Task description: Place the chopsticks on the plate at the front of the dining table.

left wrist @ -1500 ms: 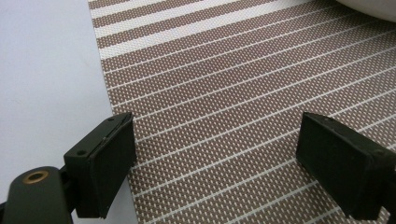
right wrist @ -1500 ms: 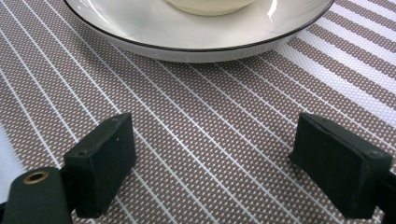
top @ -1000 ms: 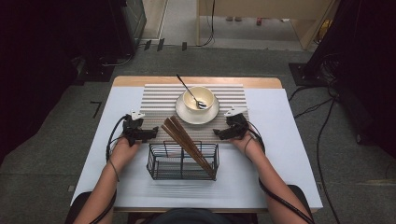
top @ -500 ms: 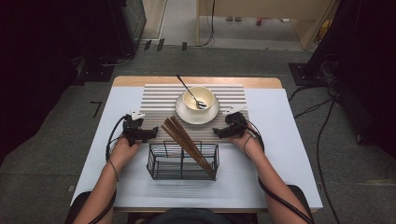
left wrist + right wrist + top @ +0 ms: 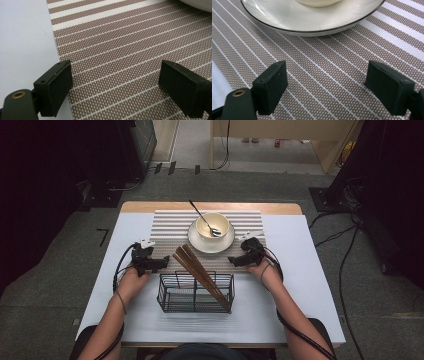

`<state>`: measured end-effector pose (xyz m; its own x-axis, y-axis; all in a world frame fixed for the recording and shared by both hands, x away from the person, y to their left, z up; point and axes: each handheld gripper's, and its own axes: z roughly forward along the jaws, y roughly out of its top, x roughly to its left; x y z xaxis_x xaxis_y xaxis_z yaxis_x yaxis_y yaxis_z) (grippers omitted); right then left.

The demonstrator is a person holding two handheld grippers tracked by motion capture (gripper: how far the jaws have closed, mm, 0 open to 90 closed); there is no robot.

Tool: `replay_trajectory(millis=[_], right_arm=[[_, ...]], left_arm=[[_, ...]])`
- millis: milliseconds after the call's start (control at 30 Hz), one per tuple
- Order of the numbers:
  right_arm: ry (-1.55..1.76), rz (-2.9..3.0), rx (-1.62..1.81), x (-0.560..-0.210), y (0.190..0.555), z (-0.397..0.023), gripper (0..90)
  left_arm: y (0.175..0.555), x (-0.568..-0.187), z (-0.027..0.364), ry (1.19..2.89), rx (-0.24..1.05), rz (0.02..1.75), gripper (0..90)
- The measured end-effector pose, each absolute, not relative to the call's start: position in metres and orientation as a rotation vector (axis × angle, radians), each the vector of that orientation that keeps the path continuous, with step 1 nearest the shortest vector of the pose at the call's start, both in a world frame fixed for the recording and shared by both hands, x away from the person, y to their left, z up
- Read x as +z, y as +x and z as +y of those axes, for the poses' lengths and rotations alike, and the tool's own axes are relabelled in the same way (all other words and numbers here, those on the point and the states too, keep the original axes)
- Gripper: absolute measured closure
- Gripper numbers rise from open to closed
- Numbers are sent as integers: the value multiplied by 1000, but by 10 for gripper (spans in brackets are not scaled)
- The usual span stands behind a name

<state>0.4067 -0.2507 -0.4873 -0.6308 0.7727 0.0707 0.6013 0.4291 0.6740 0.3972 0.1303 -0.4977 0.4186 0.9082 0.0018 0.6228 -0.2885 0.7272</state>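
Both grippers — left gripper [image 5: 159, 263], right gripper [image 5: 235, 260] — rest wide apart, empty, on the striped placemat [image 5: 170, 227], flanking the chopsticks [image 5: 200, 276] leaning in the wire basket [image 5: 167, 296].

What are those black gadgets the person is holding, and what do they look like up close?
Two hand-held grippers. The left gripper and right gripper are matt black, each ending in two flat rectangular jaws, with a brass-coloured ring near one jaw's base. Each carries a pale three-cornered plate on top and trails a black cable along the forearm. The forearms are bare, with a thin band on the left one.
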Motion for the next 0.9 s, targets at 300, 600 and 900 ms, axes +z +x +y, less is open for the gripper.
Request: replay_trajectory(millis=[300,600,900], right_arm=[[1200,2461,992,-481,403,-249,192],[1156,2475,987,-473,400,-244,199],[1161,2509,1016,-467,398,-241,251]], left_arm=[[397,-498,130,2020,559,1292,123],[397,-498,130,2020,559,1292,123],[397,-498,130,2021,559,1292,123]])
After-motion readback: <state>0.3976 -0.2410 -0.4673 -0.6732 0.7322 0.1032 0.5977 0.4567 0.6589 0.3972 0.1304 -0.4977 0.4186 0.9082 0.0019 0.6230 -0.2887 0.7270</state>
